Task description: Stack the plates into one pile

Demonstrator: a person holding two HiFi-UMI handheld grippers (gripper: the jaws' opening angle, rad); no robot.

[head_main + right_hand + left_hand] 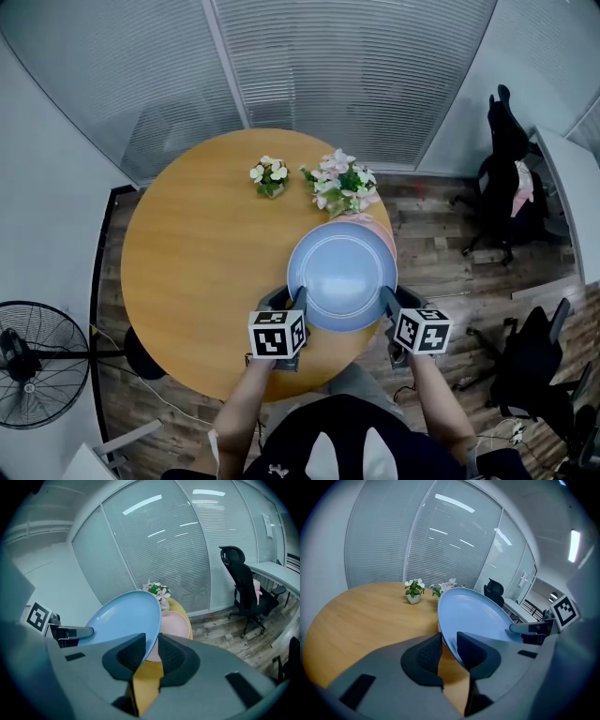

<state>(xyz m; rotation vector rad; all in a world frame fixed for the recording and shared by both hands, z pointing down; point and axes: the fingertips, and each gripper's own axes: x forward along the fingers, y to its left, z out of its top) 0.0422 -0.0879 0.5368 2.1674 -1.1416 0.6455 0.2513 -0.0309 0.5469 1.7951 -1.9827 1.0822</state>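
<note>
A light blue plate (pixel 342 275) hangs above the round wooden table (pixel 206 253), carried by both grippers. My left gripper (pixel 292 319) is shut on its near left rim, and my right gripper (pixel 392 309) is shut on its near right rim. In the left gripper view the blue plate (pixel 476 616) passes between the jaws, and the right gripper (pixel 529 629) shows at its far rim. In the right gripper view the blue plate (pixel 124 618) sits in the jaws above a pink plate (pixel 173 627). That pink plate (pixel 375 225) lies on the table, mostly hidden under the blue one.
Two small flower pots stand at the table's far side, one white-flowered (pixel 269 176) and one pink-flowered (pixel 339 183). A standing fan (pixel 33 364) is on the floor at the left. Black office chairs (pixel 506 178) and a desk stand at the right.
</note>
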